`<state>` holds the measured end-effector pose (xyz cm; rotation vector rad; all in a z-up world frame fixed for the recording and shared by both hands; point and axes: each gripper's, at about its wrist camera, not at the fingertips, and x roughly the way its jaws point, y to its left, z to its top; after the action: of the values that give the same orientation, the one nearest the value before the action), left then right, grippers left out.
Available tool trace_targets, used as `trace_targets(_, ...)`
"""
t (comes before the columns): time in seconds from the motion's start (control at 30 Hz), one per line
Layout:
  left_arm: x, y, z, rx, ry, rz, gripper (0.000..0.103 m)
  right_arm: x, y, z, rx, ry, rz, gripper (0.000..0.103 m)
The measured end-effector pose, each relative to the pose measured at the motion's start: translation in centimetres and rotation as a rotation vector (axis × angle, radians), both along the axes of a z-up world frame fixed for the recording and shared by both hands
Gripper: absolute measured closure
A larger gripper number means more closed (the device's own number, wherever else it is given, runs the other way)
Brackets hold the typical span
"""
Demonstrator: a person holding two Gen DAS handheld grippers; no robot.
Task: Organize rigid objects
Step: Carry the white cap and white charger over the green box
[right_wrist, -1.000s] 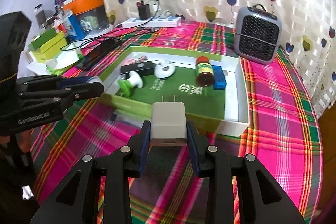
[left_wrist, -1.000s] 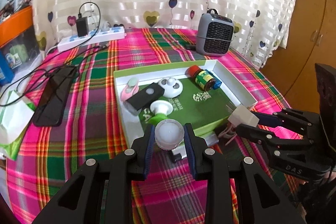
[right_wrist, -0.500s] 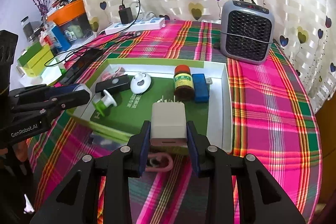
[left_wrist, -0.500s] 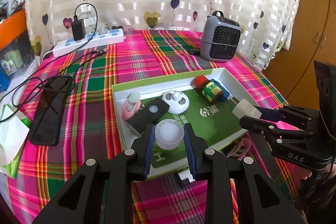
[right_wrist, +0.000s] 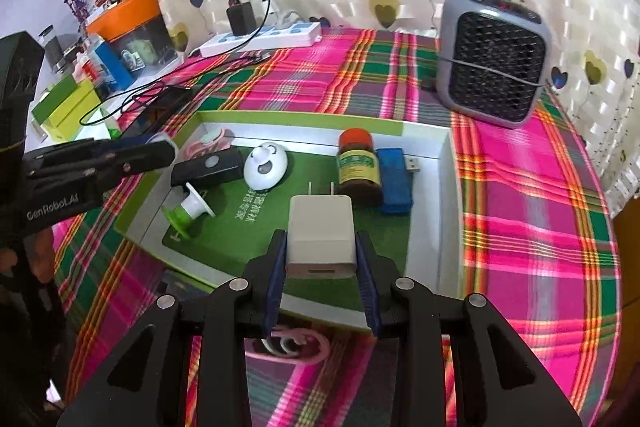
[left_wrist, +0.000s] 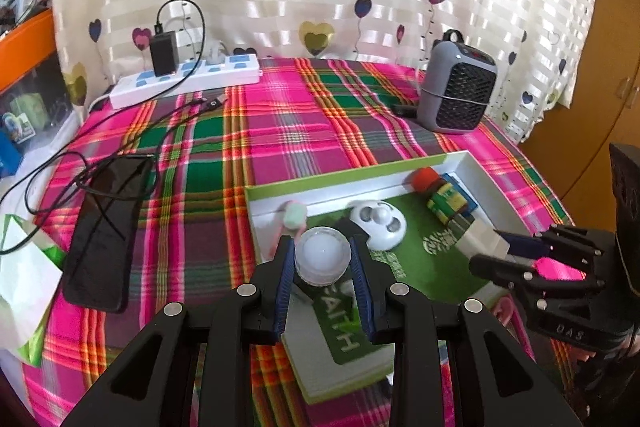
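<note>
Left gripper [left_wrist: 322, 267] one jar [left_wrist: 322, 259], right gripper [right_wrist: 321, 261] one charger [right_wrist: 321, 237]

Left gripper [left_wrist: 322, 263]: moved forward from short of the tray [left_wrist: 360, 183] to above its near part; the cap [left_wrist: 322, 261] it carries now hangs over the black fob and green spool, hiding them in the left view.

Right gripper [right_wrist: 322, 259]: moved forward from the cloth before the tray to above its green liner; charger [right_wrist: 321, 233] prongs now just short of the bottle [right_wrist: 357, 163].

Pink clip [right_wrist: 296, 345]: newly in sight under the right gripper.

Heater [right_wrist: 494, 57]: looms nearer in both views.
</note>
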<state>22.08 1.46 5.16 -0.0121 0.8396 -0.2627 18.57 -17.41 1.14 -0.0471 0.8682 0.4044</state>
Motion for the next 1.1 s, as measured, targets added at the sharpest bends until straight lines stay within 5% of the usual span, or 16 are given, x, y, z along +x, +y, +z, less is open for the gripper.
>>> trace_targets(1.1, 2.8, -0.6, -2.3, 0.043, 0.032, 0.01, 0.076, 4.2, 2.8, -1.9, -0.056, -0.003, -0.001, 0.068)
